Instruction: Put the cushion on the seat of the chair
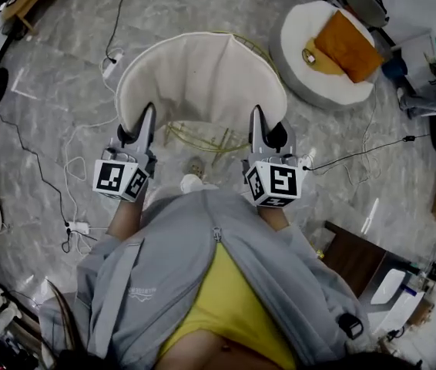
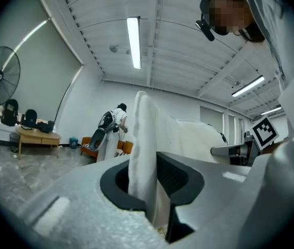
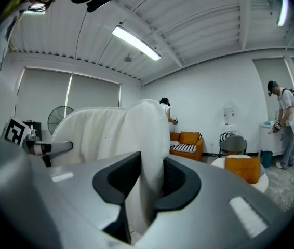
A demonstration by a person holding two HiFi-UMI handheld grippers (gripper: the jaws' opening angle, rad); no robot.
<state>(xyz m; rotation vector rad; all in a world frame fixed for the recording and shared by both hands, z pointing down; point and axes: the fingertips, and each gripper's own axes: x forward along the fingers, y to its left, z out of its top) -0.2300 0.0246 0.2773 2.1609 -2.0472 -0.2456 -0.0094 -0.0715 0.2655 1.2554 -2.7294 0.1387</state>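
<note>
Your cushion (image 1: 201, 79) covers the chair (image 1: 222, 141) almost wholly; only thin yellow legs show beneath it, and its seat is hidden.

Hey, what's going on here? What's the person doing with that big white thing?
A person is holding a white cushion with two hand-held grippers. The left gripper and the right gripper each pinch its near edge, jaws shut on the fabric. The cushion is above a gold wire-frame chair; whether it already rests on the seat I cannot tell. A round white seat with an orange cushion stands to the right.
</note>
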